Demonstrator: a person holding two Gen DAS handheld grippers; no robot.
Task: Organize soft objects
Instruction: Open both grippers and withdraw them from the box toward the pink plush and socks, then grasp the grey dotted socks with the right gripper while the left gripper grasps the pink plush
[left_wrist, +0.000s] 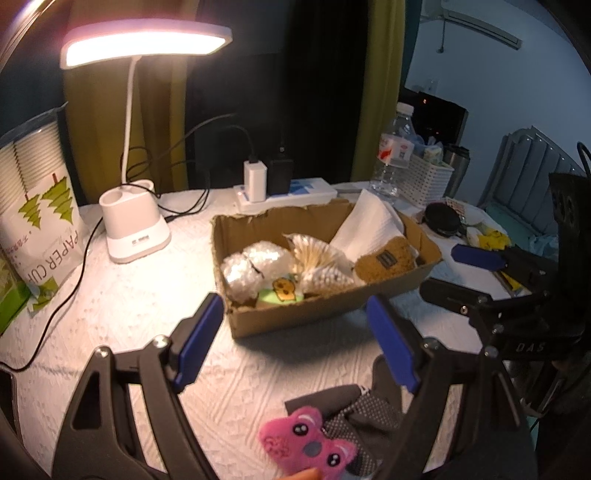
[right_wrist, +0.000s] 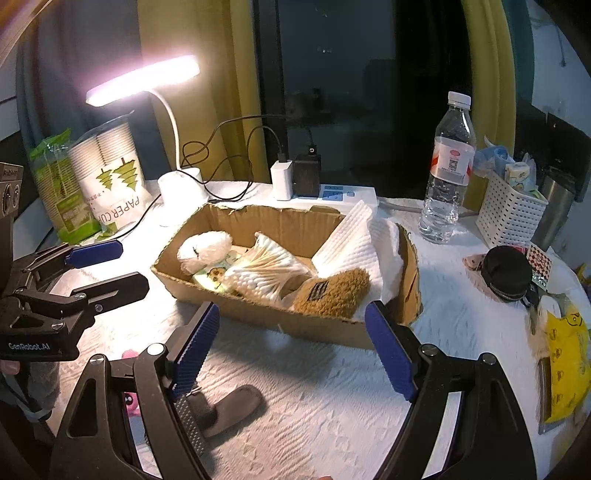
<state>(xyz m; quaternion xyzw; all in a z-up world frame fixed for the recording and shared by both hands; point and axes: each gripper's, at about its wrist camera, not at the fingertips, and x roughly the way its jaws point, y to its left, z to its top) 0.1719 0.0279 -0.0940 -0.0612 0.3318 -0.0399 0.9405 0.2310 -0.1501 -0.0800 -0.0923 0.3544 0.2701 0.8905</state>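
I am holding my left claw (left_wrist: 295, 339) wide with nothing between its blue pads, hanging over the white tablecloth (left_wrist: 122, 314). My right claw (right_wrist: 291, 349) is gaping just as wide, and is empty as well. The cardboard box (left_wrist: 314, 314) is sitting at twelve o'clock from both claws, with a white plush (right_wrist: 203, 247), a bag of cotton swabs (right_wrist: 266, 269), a brown fuzzy piece (right_wrist: 336, 291) and a paper towel (right_wrist: 351, 243) lying inside. At six o'clock below my left claw, a pink plush toy (left_wrist: 306, 443) is resting beside a grey glove (left_wrist: 365, 410) on the cloth. A lit desk lamp (left_wrist: 140, 40) is glowing at ten o'clock.
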